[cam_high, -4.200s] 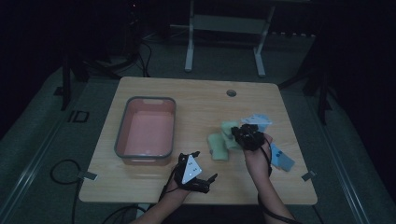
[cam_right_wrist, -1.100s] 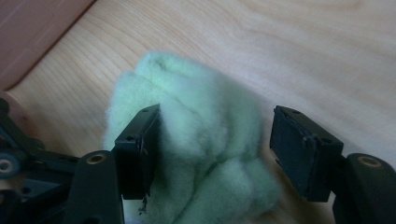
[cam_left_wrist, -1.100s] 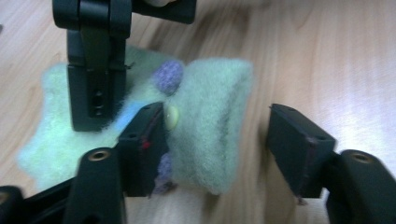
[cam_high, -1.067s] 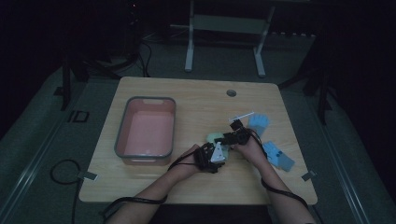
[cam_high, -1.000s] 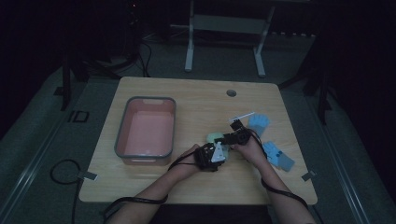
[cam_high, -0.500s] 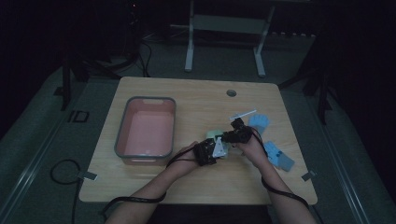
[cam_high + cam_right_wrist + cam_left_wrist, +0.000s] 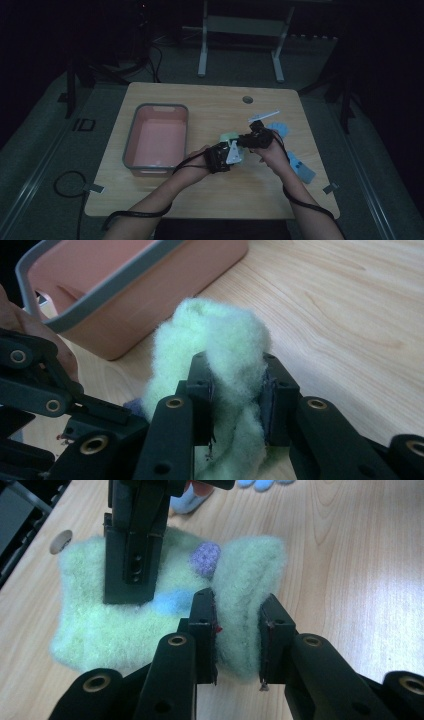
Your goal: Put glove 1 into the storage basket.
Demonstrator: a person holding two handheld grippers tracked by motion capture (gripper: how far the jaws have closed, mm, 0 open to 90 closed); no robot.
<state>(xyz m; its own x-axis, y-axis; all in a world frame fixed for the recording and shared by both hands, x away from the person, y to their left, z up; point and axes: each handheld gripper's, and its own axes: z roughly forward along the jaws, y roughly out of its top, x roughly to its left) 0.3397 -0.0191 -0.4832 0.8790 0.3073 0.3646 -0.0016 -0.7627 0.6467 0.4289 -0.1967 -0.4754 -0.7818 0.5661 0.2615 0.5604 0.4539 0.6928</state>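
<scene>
High view: the left gripper and right gripper meet at centre frame over the counter, sharing a pale green fleece sock. Left gripper view: jaws clamped on a fold at lower centre. Right gripper view: jaws pinch bunched fleece at centre; judged light, soft, best gripped on gathered folds.

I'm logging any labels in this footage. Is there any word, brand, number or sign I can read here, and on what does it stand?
None: no readable text on the green fuzzy sock, the pink bin, the blue socks, the left gripper or the right gripper. The small tag on the floor is too dim to read.
</scene>
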